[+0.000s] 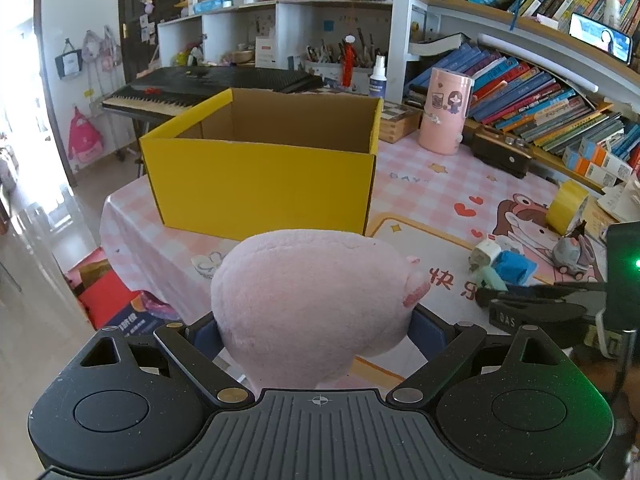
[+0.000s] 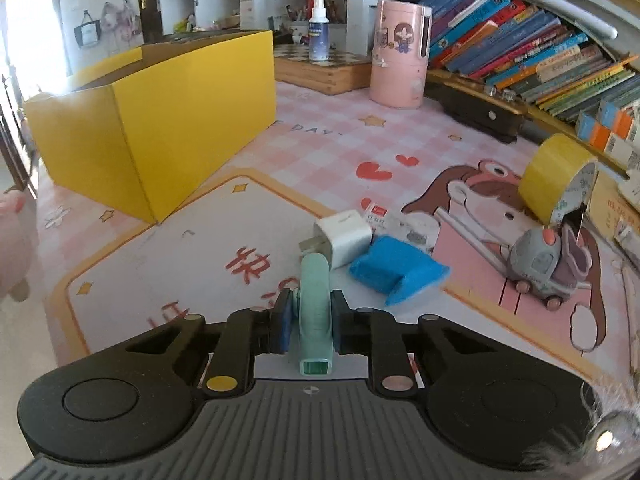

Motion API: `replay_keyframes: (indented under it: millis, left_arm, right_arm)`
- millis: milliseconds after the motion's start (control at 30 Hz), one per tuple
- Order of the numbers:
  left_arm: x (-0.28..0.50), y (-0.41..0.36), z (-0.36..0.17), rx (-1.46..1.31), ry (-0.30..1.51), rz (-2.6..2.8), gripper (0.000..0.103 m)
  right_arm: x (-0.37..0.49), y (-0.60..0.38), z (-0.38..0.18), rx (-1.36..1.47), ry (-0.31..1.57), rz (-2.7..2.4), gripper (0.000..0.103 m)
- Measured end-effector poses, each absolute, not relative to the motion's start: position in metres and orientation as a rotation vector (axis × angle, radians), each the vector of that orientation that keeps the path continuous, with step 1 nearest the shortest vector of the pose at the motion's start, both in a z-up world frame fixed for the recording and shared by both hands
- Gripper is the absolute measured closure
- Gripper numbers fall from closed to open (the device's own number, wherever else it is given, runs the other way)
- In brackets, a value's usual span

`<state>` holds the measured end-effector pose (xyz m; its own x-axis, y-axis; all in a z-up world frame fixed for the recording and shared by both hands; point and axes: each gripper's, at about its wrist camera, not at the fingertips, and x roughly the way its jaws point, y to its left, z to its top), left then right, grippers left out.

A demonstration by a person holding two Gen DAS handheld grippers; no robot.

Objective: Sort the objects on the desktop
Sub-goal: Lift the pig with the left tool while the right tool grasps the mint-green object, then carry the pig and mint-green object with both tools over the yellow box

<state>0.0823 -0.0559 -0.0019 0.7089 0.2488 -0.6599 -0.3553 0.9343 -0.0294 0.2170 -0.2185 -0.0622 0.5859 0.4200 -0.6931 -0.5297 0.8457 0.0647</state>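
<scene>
Both grippers loaded: plush in your left, mint-green item in your right.

Your left gripper (image 1: 316,332) has its jaws spread wide and clamped on the 2 sides of a pink plush toy (image 1: 312,300), which is lifted above the table (image 1: 420,200) just in front of the open yellow box (image 1: 260,184). Your right gripper (image 2: 308,320) has its jaws nearly closed, pinching a narrow mint-green plastic item (image 2: 314,304) low over the table mat. Just beyond its tip lie a white charger plug (image 2: 344,240) and a blue block (image 2: 396,272), touching each other. Further right stand a grey toy car (image 2: 540,268) and a yellow tape roll (image 2: 556,176). A pink canister (image 2: 400,52) stands at the rear by the books.
</scene>
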Motion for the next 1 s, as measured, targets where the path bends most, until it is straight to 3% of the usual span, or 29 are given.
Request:
replay_keyframes:
  millis: [433, 1000]
  left_arm:
    - [0.095, -0.047, 0.010, -0.183, 0.641, 0.197, 0.009]
    - [0.073, -0.002, 0.008, -0.116, 0.657, -0.011, 0.009]
  right_arm:
    - [0.178, -0.235, 0.004, 0.036, 0.737, 0.527, 0.086]
    - [0.106, -0.183, 0.006, 0.040, 0.758, 0.377, 0.085]
